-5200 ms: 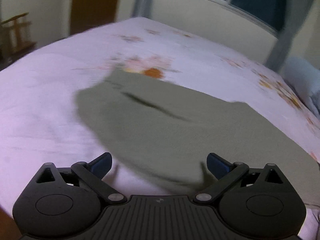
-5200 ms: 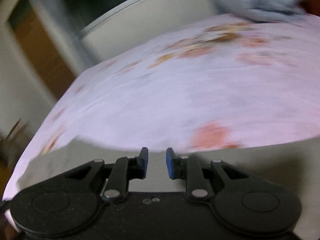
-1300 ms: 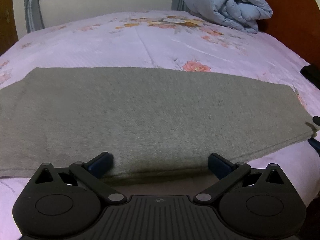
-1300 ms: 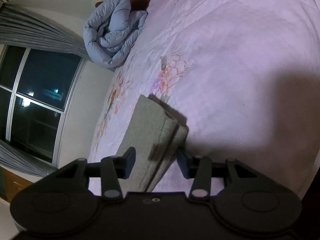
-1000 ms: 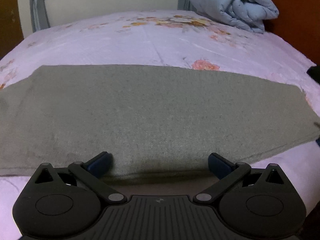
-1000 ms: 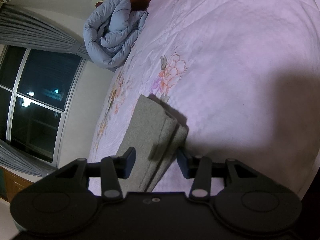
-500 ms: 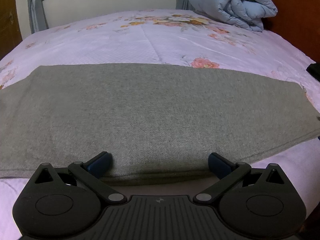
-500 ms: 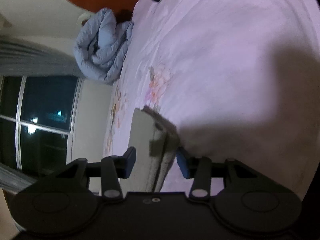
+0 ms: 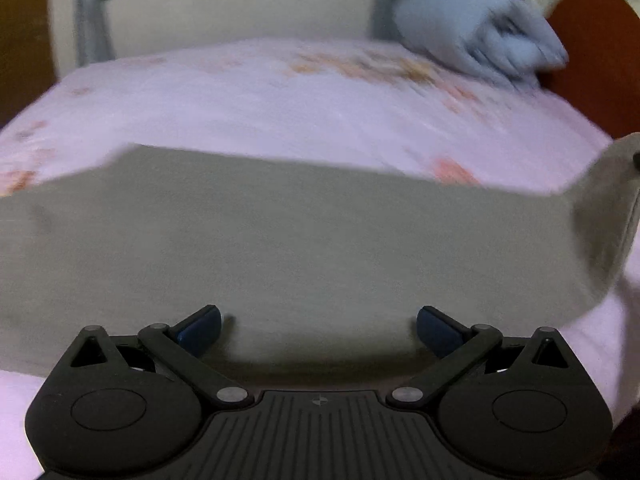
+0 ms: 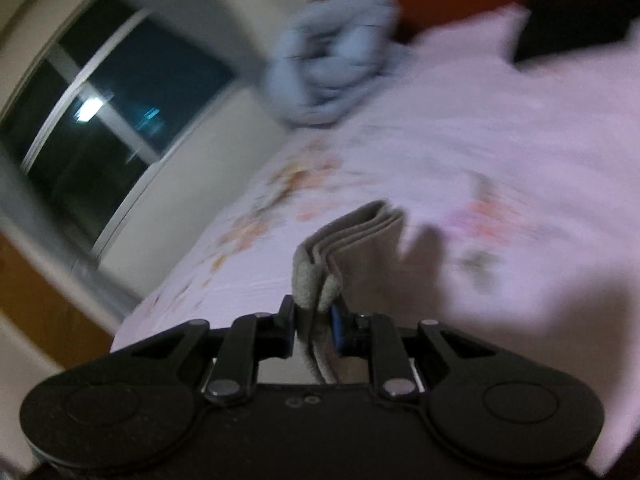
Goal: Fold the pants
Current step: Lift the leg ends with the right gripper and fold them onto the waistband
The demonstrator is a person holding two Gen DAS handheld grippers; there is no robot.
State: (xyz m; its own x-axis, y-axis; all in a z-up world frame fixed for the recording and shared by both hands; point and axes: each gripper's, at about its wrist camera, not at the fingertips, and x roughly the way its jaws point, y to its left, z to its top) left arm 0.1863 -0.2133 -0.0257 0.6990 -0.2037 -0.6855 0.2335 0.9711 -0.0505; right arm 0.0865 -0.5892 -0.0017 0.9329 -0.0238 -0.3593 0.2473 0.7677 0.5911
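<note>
The grey-green pants lie folded lengthwise in a long band across the pink flowered bed. My left gripper hovers open over the band's near edge, its blue pads wide apart with nothing pinched. The band's right end is lifted off the sheet. In the right wrist view my right gripper is closing on that end. The stacked layers of the pants stand up between its pads, which press on them. Both views are blurred by motion.
A rolled blue blanket lies at the head of the bed beside the brown headboard. A dark window and curtains stand behind the bed. A black object lies near the bed's far corner.
My right gripper has gone from open around the pants' end to clamped on it, has rolled, and has lifted it. The left view has drawn back and up; the band's right end now curls upward.
</note>
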